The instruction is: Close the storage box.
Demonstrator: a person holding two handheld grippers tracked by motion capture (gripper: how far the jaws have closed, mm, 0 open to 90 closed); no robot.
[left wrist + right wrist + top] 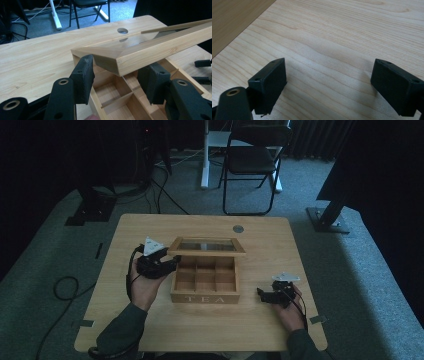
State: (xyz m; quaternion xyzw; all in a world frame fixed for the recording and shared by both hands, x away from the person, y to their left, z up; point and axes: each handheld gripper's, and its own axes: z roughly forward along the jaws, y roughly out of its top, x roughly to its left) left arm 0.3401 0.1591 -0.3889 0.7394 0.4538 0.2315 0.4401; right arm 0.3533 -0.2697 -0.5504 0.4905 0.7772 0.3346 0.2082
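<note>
A wooden tea box (205,297) marked TEA stands mid-table, its compartments (117,100) empty. Its glass-paned lid (207,246) is partly raised. My left gripper (172,263) is at the box's left side, open, with the lid's front corner (130,58) between its jaws above the compartments; I cannot tell whether the jaws touch the lid. My right gripper (261,293) rests low on the table to the right of the box. It is open (329,65) over bare wood, and the box's side (234,22) lies off to its left.
The light wooden table (150,320) has a round cable hole (238,228) behind the box. A black folding chair (252,160) stands beyond the far edge. Cables (65,287) lie on the carpet at left, and a dark stand base (327,220) is at right.
</note>
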